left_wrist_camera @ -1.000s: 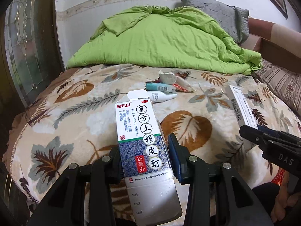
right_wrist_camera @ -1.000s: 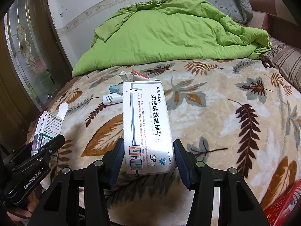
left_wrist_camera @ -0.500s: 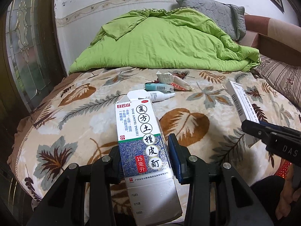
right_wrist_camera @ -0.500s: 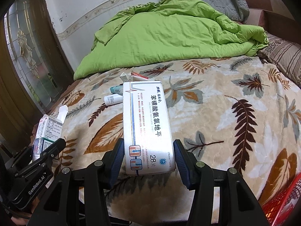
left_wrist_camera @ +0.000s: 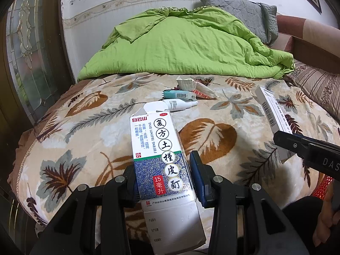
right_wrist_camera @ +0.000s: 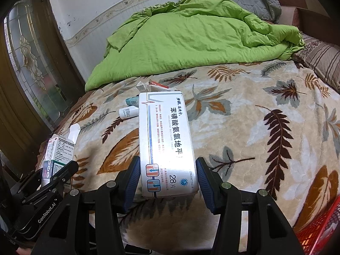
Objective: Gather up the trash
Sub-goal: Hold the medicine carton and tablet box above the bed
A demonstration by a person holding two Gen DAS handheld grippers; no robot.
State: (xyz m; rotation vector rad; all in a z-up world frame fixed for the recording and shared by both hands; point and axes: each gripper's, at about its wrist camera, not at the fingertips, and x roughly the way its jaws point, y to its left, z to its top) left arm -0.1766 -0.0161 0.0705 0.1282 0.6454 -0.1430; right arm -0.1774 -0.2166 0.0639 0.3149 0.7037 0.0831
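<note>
My left gripper (left_wrist_camera: 163, 176) is shut on a white and blue medicine box (left_wrist_camera: 157, 148) with an open top flap, held above the bed's near edge. My right gripper (right_wrist_camera: 167, 176) is shut on a flat white tablet box (right_wrist_camera: 165, 136). Each gripper and its box also shows in the other's view: the tablet box at the right of the left wrist view (left_wrist_camera: 269, 112), the medicine box at the left of the right wrist view (right_wrist_camera: 57, 155). More trash lies mid-bed: a white bottle (left_wrist_camera: 180, 103), a teal tube (left_wrist_camera: 176, 94), a crumpled wrapper (left_wrist_camera: 187, 82).
The bed has a leaf-patterned blanket (left_wrist_camera: 212, 131) with a green quilt (left_wrist_camera: 187, 48) and grey pillow (left_wrist_camera: 240, 12) at the far end. A red mesh basket (right_wrist_camera: 318, 233) sits low at the right. A glass-panelled door (left_wrist_camera: 25, 53) stands at the left.
Both grippers have drawn back and up from the bed with their boxes still held; the bed looks farther away and more of the red basket shows.
</note>
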